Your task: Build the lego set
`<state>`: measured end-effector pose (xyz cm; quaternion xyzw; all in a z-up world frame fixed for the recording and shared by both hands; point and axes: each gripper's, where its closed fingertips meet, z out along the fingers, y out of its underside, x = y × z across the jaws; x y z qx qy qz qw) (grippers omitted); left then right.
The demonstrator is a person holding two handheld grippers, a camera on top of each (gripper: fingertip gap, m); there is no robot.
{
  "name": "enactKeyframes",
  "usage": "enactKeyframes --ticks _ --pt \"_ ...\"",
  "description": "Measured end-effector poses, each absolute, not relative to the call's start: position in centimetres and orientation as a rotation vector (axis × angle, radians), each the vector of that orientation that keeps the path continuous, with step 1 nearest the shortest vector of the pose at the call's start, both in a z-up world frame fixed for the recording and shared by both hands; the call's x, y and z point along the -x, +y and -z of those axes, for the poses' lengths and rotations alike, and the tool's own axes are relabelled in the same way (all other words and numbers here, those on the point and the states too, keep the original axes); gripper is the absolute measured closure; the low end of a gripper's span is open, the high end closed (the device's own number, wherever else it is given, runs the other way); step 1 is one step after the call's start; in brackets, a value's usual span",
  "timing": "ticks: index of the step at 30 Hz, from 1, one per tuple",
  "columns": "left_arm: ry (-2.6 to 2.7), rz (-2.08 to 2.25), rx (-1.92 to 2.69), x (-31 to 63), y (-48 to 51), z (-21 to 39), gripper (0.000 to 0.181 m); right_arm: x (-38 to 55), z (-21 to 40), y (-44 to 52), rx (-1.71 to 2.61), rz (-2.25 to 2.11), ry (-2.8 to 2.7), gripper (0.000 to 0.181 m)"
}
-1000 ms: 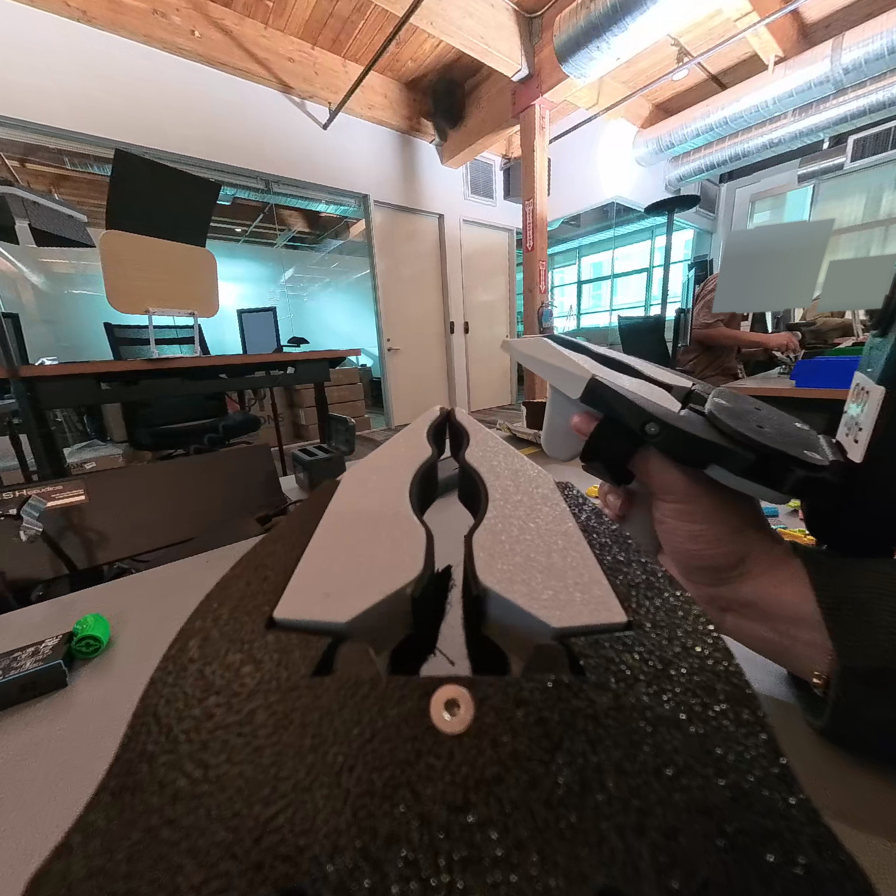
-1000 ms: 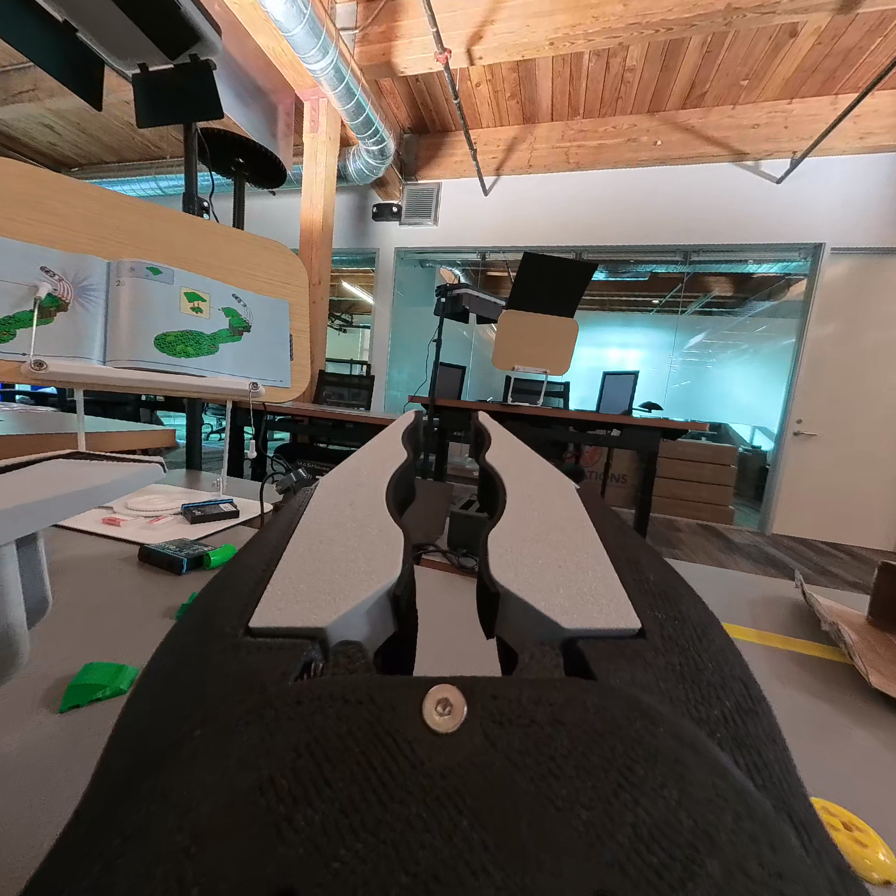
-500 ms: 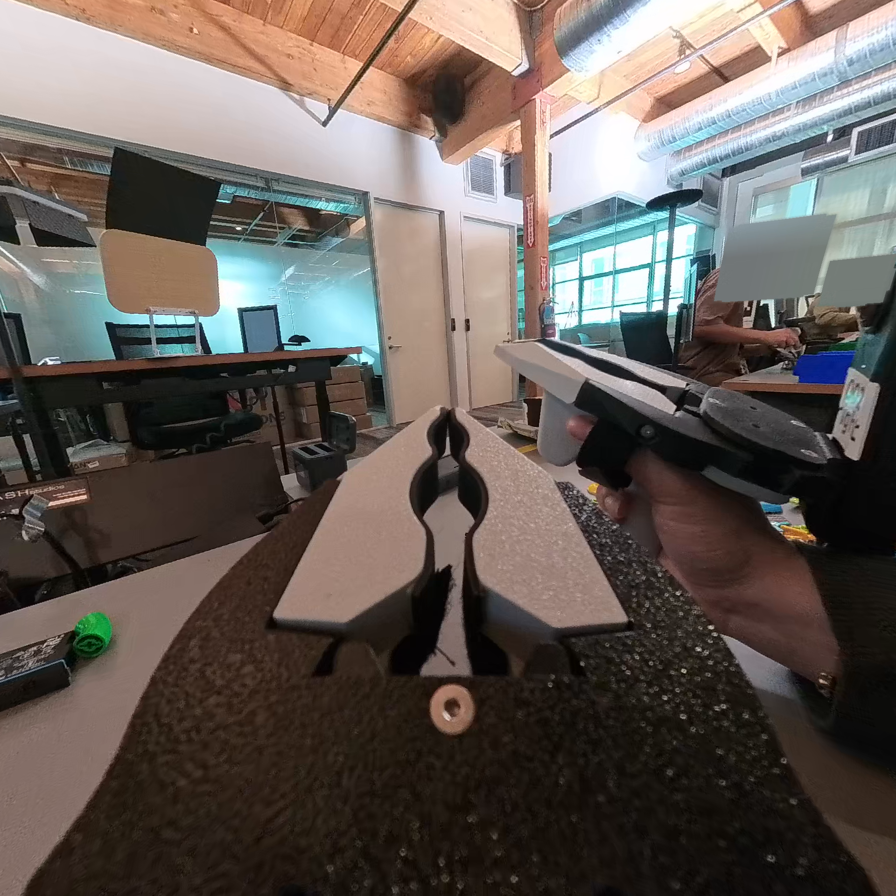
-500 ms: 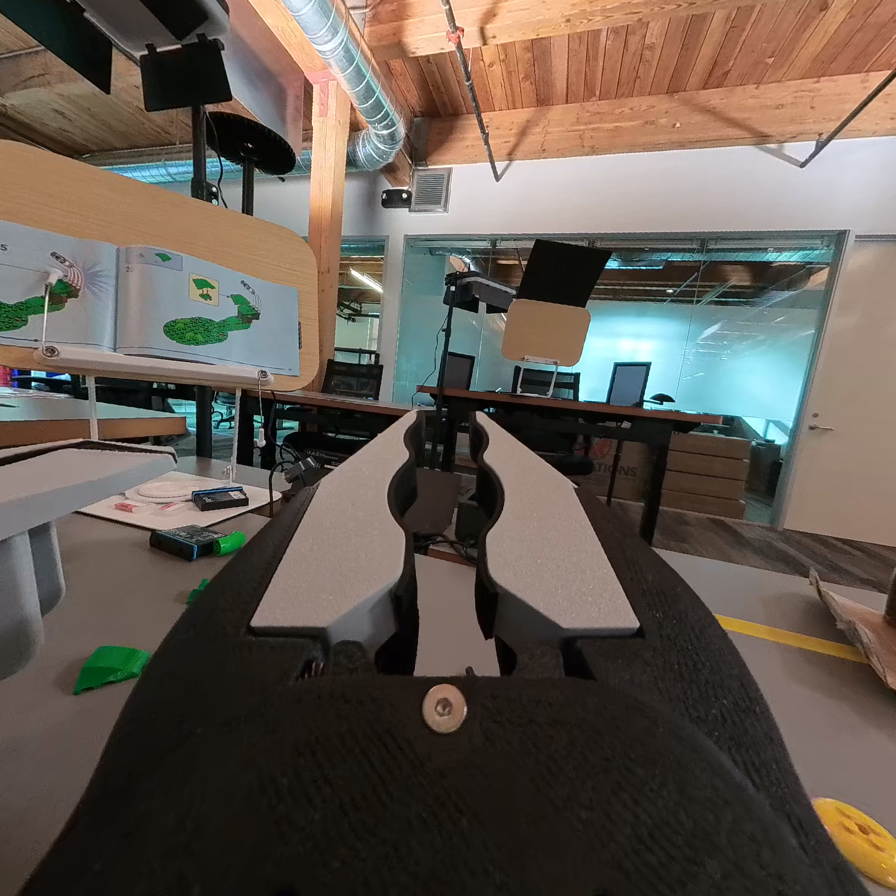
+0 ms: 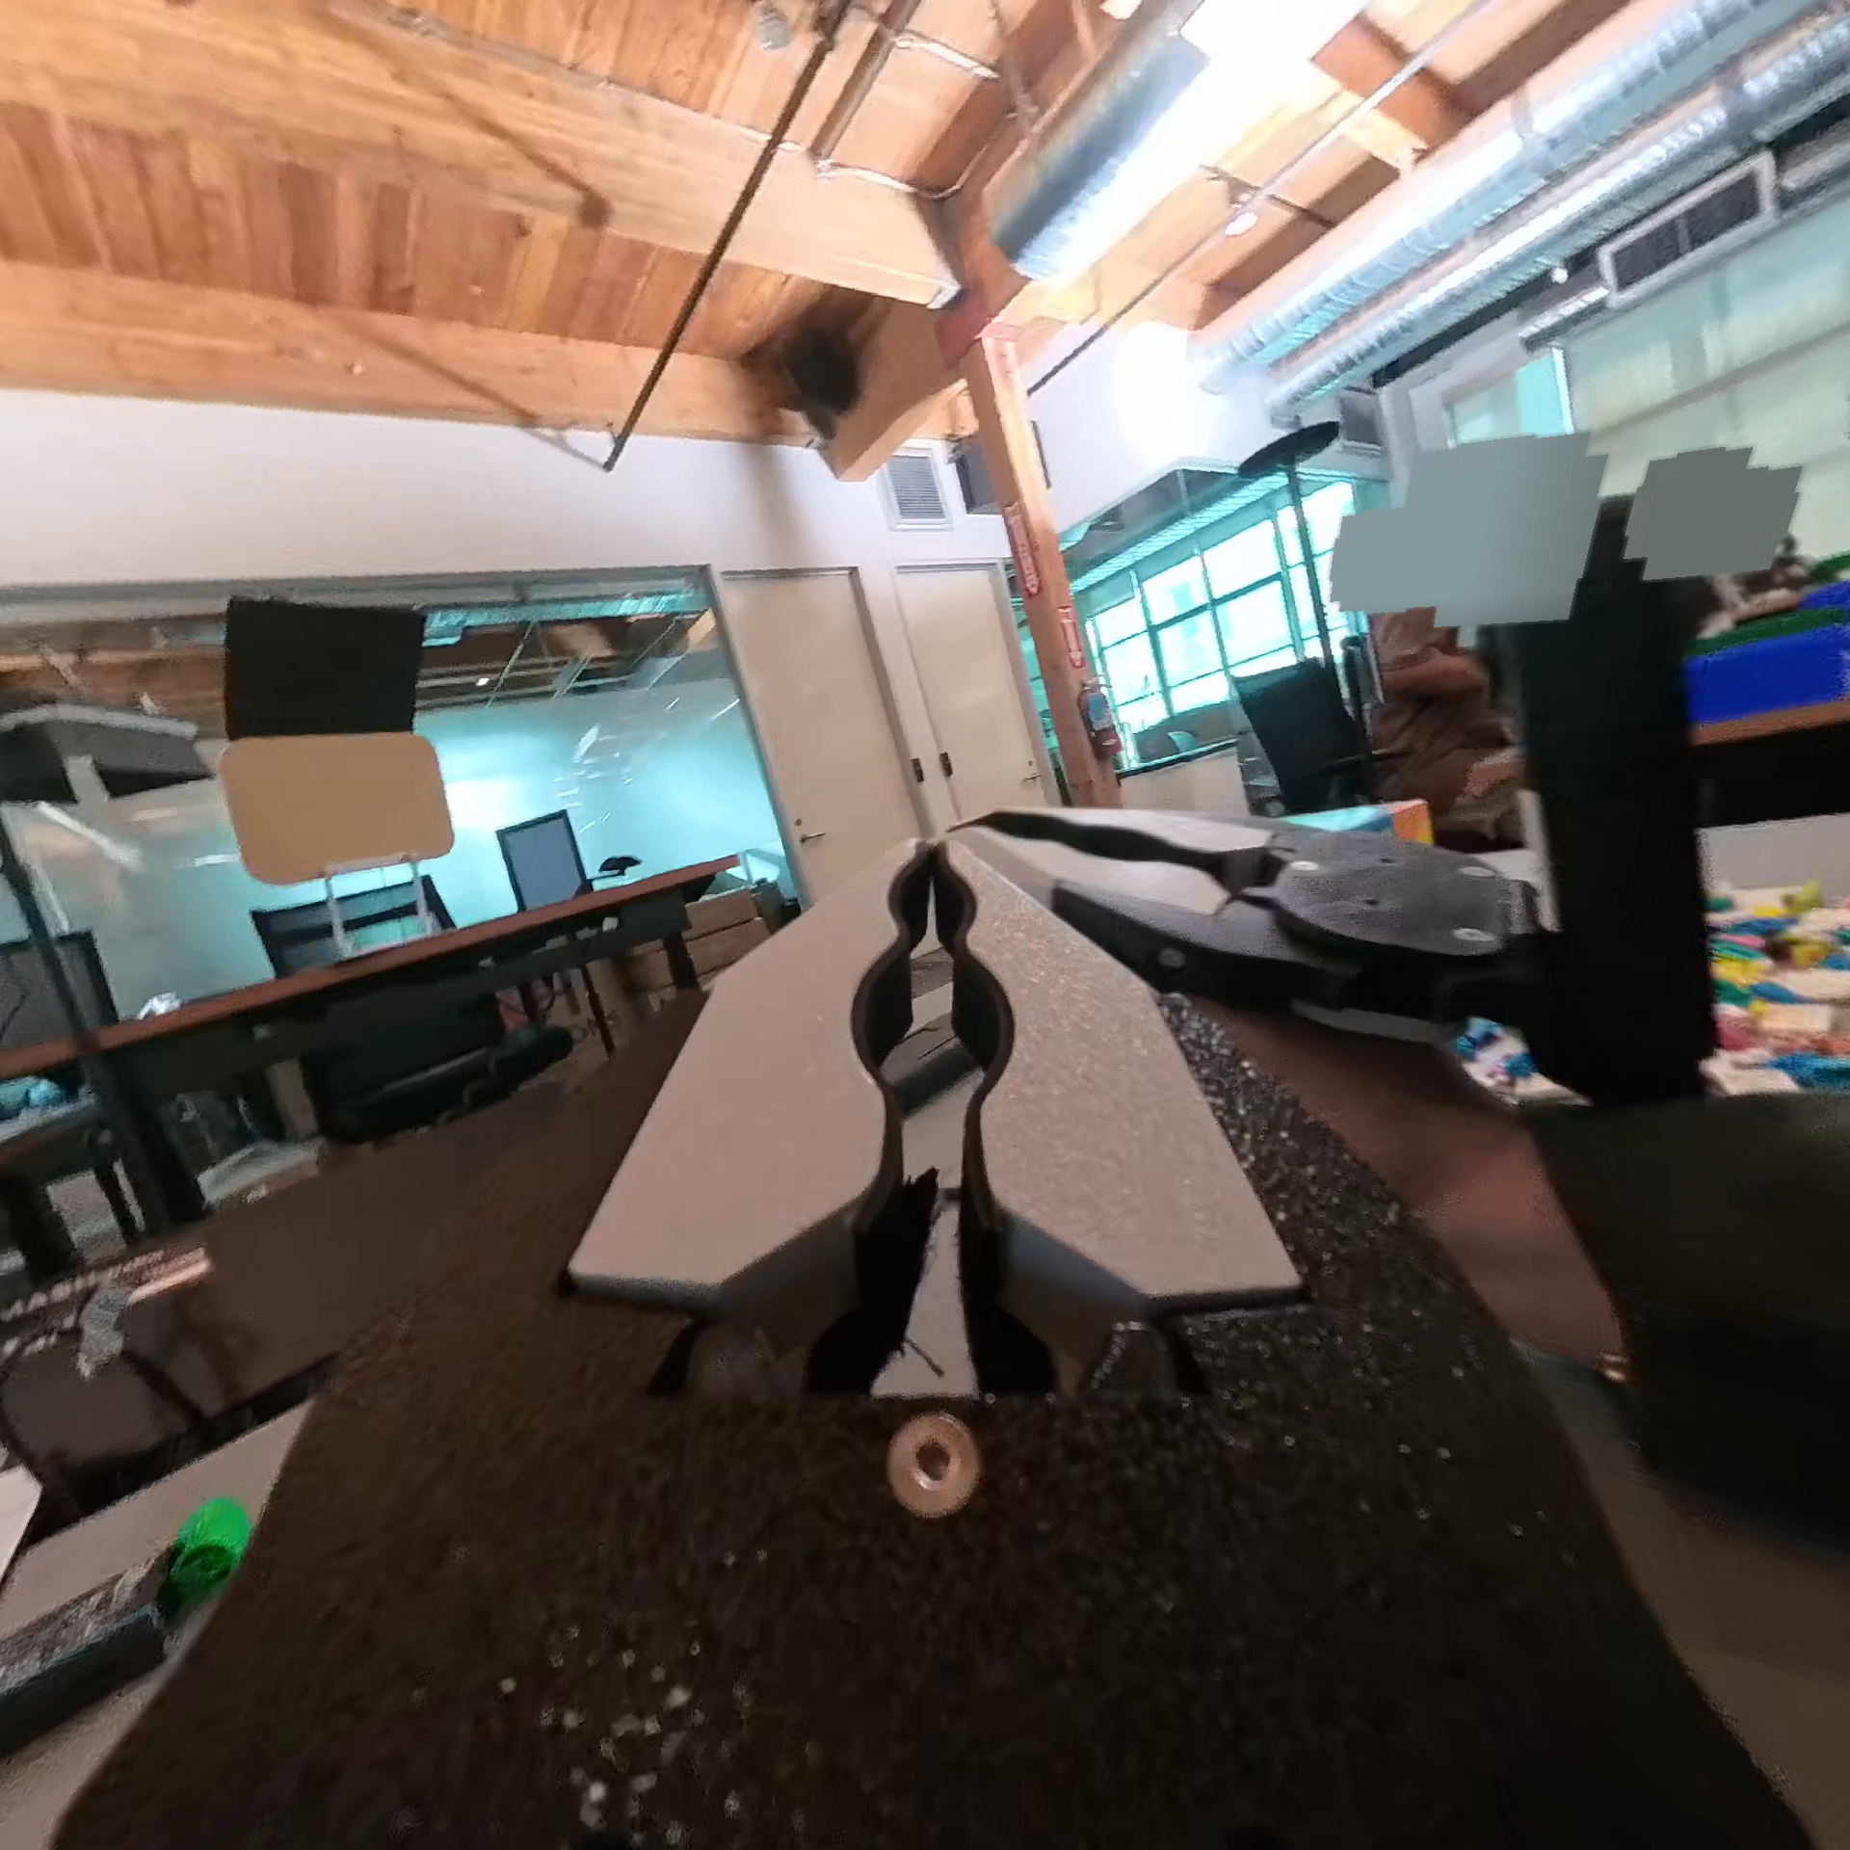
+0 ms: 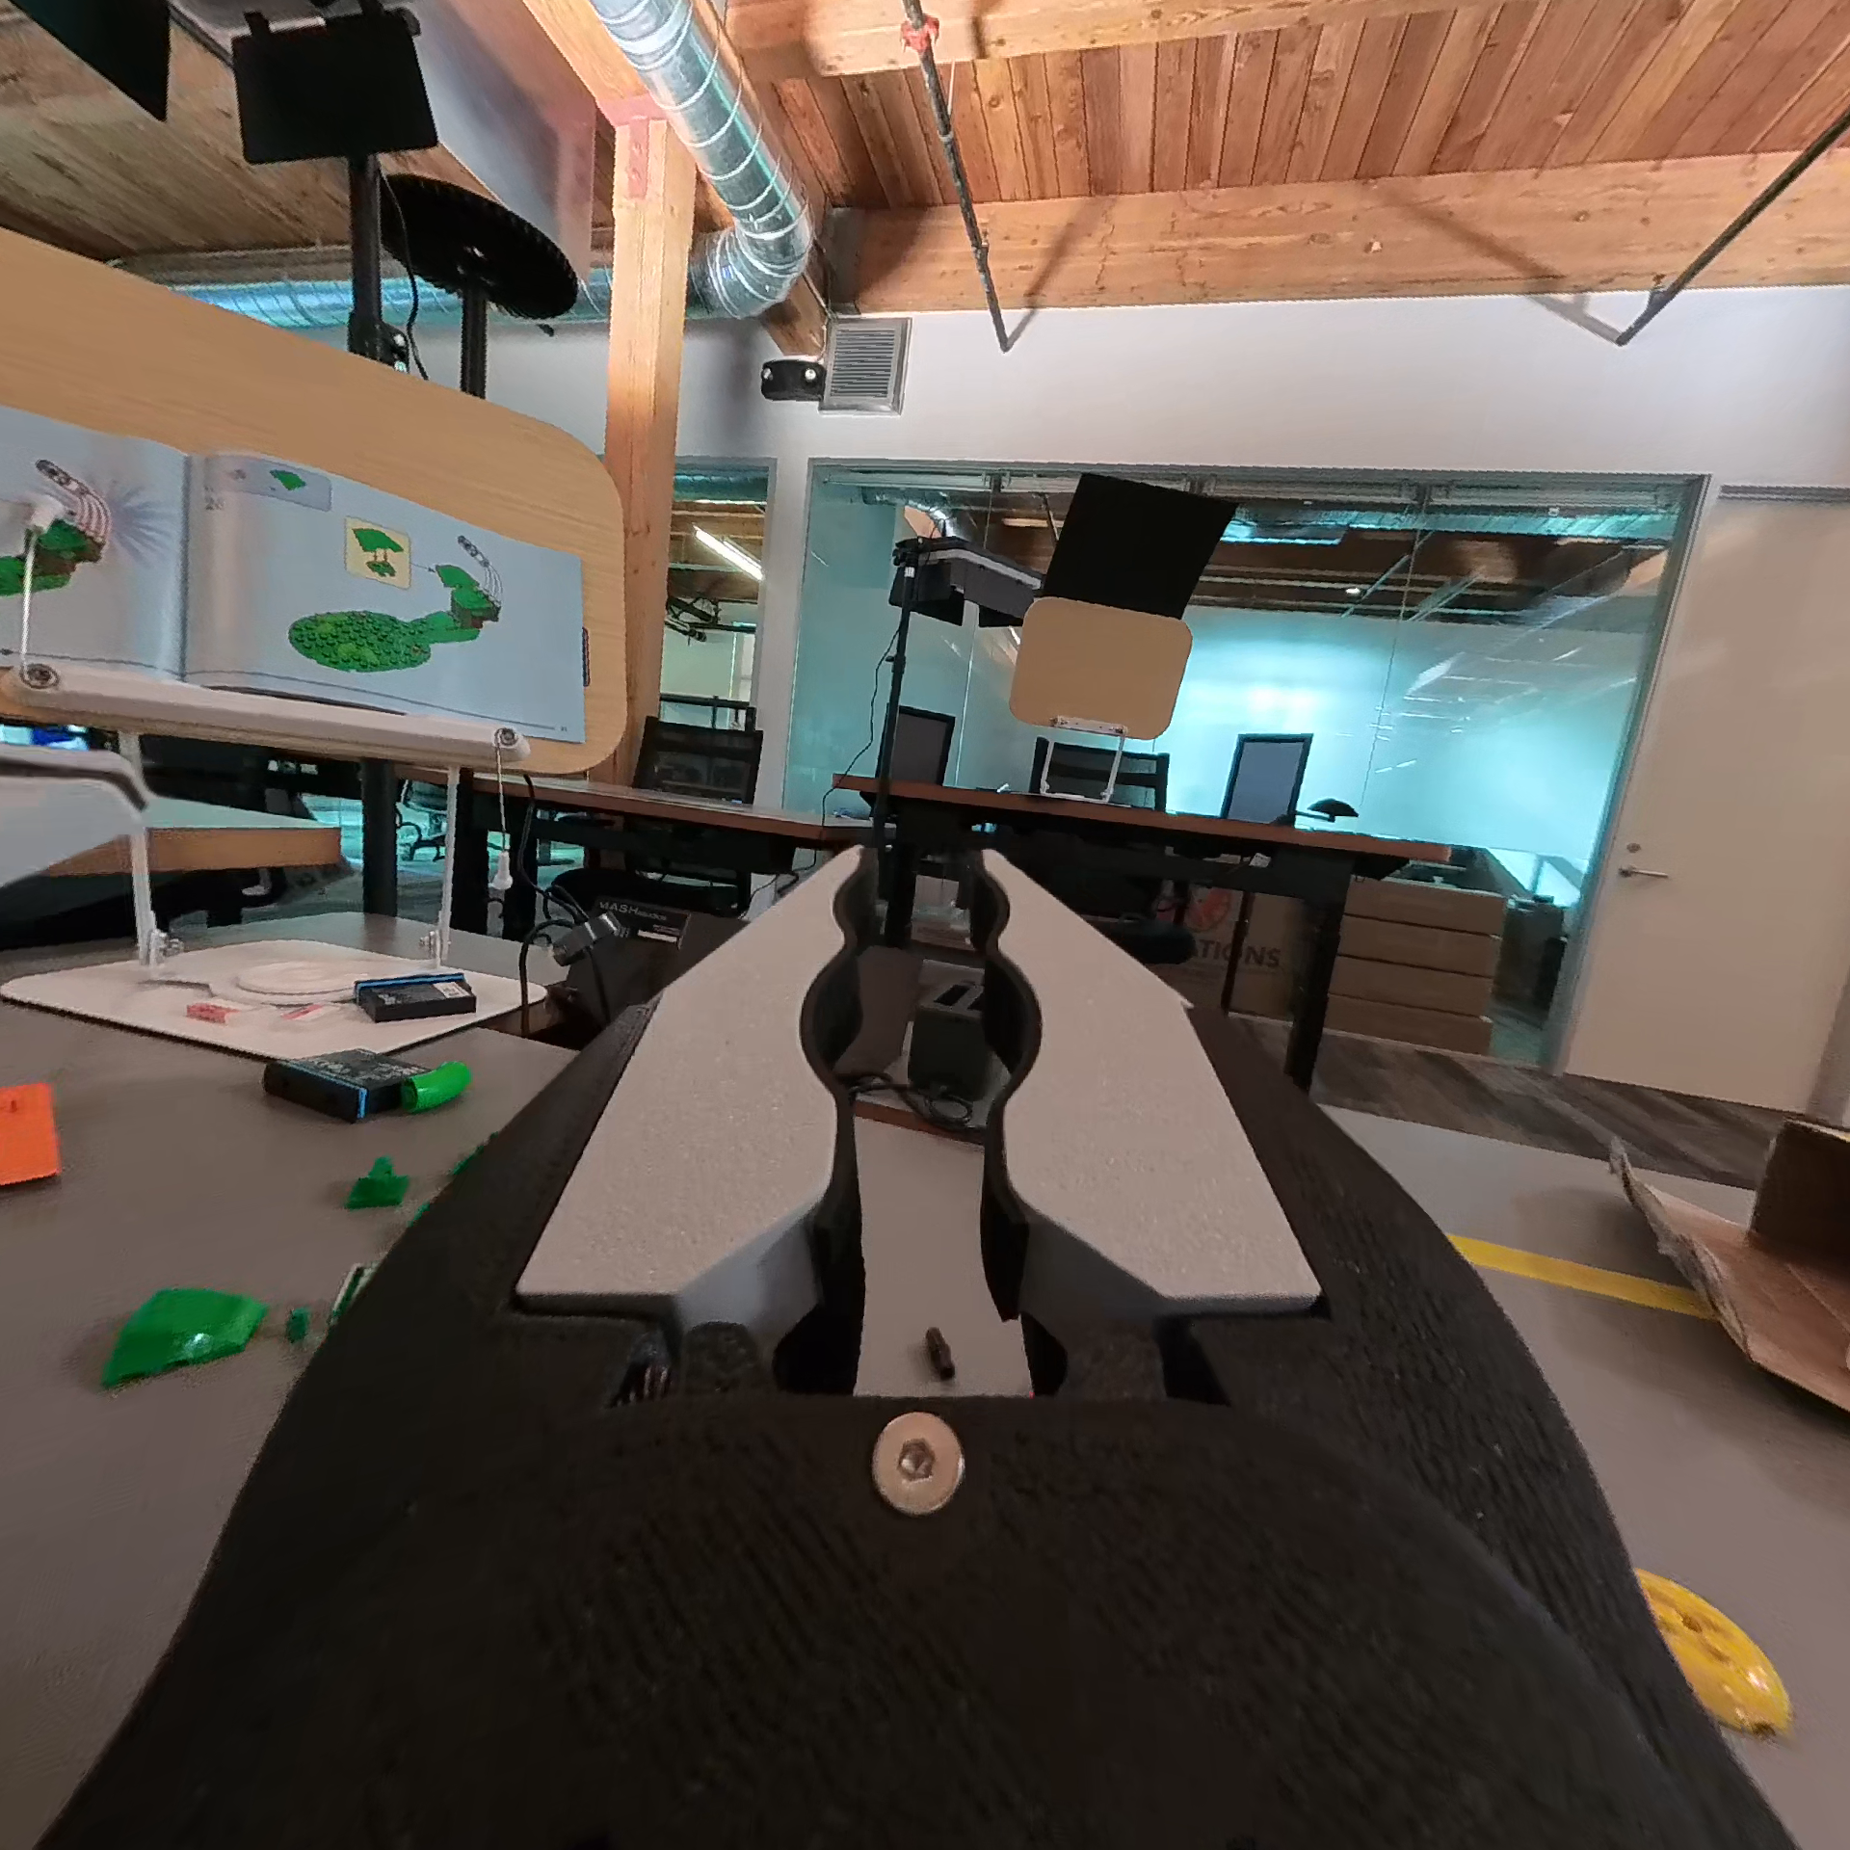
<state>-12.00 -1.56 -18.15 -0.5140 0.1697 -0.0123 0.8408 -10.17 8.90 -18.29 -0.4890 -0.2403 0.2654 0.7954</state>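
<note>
Looking straight out over the grey table [image 6: 150, 1502], both grippers are up in the air and tilted toward the room rather than down at the bricks. The left gripper [image 5: 933, 851] has its fingertips pressed together at the very front, nothing between them. The right gripper [image 6: 921, 861] has its fingers a little apart, a narrow gap at the tips, also holding nothing.

Using the instruction booklet [image 6: 290, 591] on its wooden stand as the landmark: the lego bits are scattered on the table below and in front of it. Closest under the stand's white base is a black battery-looking block [image 6: 335, 1084] with a curved green piece [image 6: 437, 1084] touching its end. Nearer the camera from there sit a small green piece [image 6: 376, 1184] and a bigger green curved piece [image 6: 180, 1336]. An orange flat piece [image 6: 25, 1131] pokes in at the picture's edge, below the booklet. Way off on the opposite side of the right gripper from the booklet there's a yellow round piece [image 6: 1712, 1662] and some torn cardboard [image 6: 1742, 1281].

In the left wrist view the right gripper [image 5: 1011, 823] shows side-on, held by a hand [image 5: 1402, 1151], with a blurry heap of colourful bricks [image 5: 1772, 971] behind it.
</note>
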Motion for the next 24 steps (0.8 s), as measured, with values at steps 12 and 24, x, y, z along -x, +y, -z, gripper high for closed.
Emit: enactKeyframes --ticks 12,24 --pt "0.558 0.024 1.049 7.5 -2.3 19.0 0.181 18.0 27.0 8.0 1.589 -0.832 -1.169 0.160" --pt "0.565 0.037 1.051 7.1 -1.8 19.0 0.181 21.1 31.8 7.0 1.663 -0.689 -1.932 0.156"
